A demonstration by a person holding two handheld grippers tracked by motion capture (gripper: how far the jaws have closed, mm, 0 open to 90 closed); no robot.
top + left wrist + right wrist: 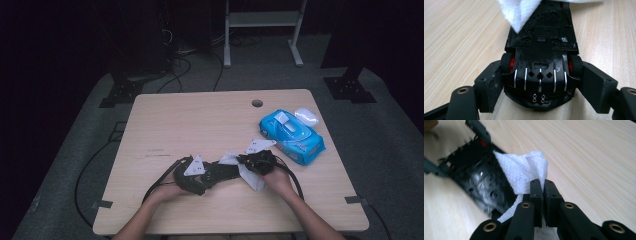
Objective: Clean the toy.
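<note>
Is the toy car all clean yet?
Not yet. A wipe is already out of the blue pack. The left gripper clamps the black toy car belly-up, and the right gripper pinches the white wipe against its underside. Part of the underside looks shiny; the rest is left.

- You worked at a light wooden table [200,120] with a small round hole [257,103] near its far edge.
- A blue pack of wipes [291,136] lay flat on the table, over on your right side.
- A small white lid-like thing [306,116] sat just beside the pack, on its far side.
- Bits of dark tape [102,204] stuck to the table's near corners, one on each side.
</note>
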